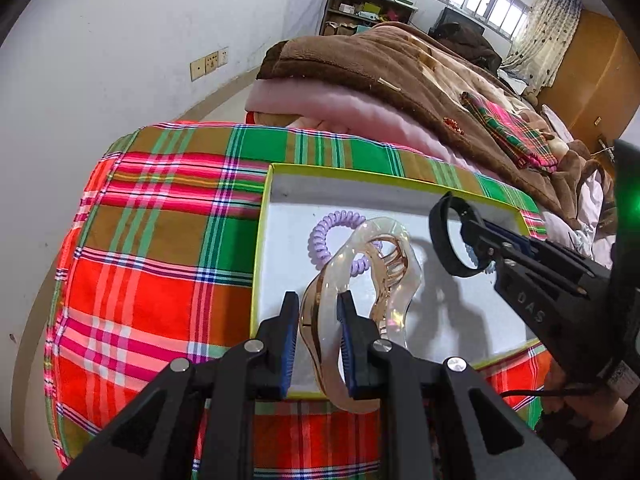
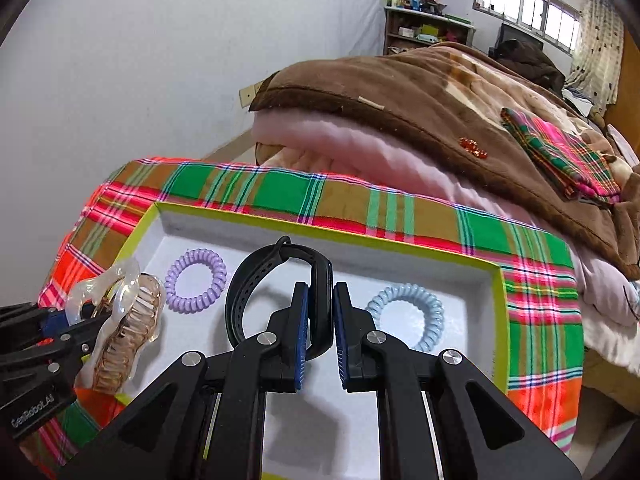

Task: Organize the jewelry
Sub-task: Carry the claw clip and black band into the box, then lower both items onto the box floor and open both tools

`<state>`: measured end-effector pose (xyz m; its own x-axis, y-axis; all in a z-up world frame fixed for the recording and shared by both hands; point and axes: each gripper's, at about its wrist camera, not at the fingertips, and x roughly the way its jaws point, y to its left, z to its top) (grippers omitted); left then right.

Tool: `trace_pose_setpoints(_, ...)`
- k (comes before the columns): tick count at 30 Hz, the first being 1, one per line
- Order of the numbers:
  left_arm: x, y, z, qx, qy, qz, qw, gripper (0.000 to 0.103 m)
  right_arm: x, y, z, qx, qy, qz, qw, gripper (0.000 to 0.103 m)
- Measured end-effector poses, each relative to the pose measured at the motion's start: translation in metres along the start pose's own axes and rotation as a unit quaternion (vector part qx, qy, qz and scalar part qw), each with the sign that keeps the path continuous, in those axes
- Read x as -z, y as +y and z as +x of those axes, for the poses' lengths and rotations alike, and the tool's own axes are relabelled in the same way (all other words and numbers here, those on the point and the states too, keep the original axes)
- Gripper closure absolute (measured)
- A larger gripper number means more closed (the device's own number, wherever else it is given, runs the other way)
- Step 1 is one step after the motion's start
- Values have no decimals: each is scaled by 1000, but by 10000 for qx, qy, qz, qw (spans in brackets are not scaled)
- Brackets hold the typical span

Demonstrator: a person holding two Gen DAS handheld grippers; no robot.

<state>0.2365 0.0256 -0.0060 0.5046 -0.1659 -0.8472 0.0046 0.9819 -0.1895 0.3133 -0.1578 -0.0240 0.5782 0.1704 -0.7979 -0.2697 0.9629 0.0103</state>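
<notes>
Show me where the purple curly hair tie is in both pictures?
Left wrist: purple hair tie lies in the tray's middle, partly behind the clear hair claw.
Right wrist: purple hair tie lies in the tray's left part, fully showing.
Shared landmark: the tray's yellow-green rim.

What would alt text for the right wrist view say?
The right gripper pinches a black wristband above a white tray holding purple and blue coil hair ties; at left, the left gripper holds a translucent claw clip.
</notes>
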Motion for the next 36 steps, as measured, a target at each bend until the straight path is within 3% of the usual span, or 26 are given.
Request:
trace_pose_setpoints(16,0,1,15,-259,124,76,9996,83,1,3,21,70,162,-15,9998,90)
trace_pose_setpoints(36,3,4,19,-249,224,-3,9994,82,0,0,23,50,197,42,9998,90)
